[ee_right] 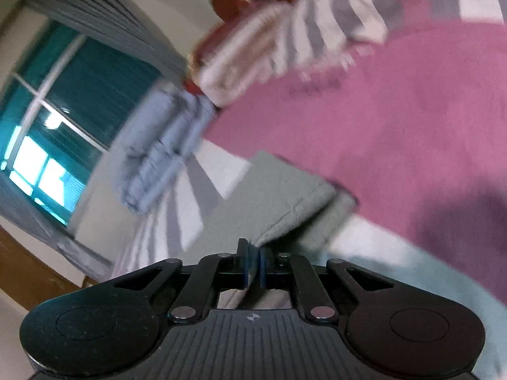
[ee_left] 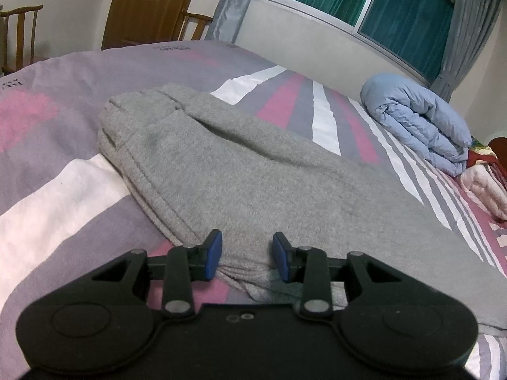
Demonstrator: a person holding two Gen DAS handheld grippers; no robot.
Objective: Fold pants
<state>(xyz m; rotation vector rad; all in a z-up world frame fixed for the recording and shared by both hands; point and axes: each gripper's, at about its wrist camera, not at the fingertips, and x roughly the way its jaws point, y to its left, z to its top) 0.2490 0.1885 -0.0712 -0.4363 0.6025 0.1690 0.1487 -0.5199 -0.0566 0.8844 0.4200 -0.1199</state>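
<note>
The left gripper [ee_left: 247,255] sits low and level, its two blue-padded fingers [ee_left: 213,256] spread apart with grey pants [ee_left: 253,164] fabric lying between them, not pinched. The right gripper [ee_right: 253,266] is rolled sharply to one side, its view blurred, and its blue pads [ee_right: 263,267] are pressed nearly together, clamping a thin edge of the pants.

The pants [ee_left: 253,171] lie on the bed [ee_left: 63,190], stretching from its near edge toward its middle. Behind them to the right, toward the bed's far right corner, a rolled quilt [ee_left: 418,120] rests on the bed below the window [ee_left: 380,3]. Folded bedding [ee_left: 484,186] lies just right of the quilt, at the bed's right edge.
</note>
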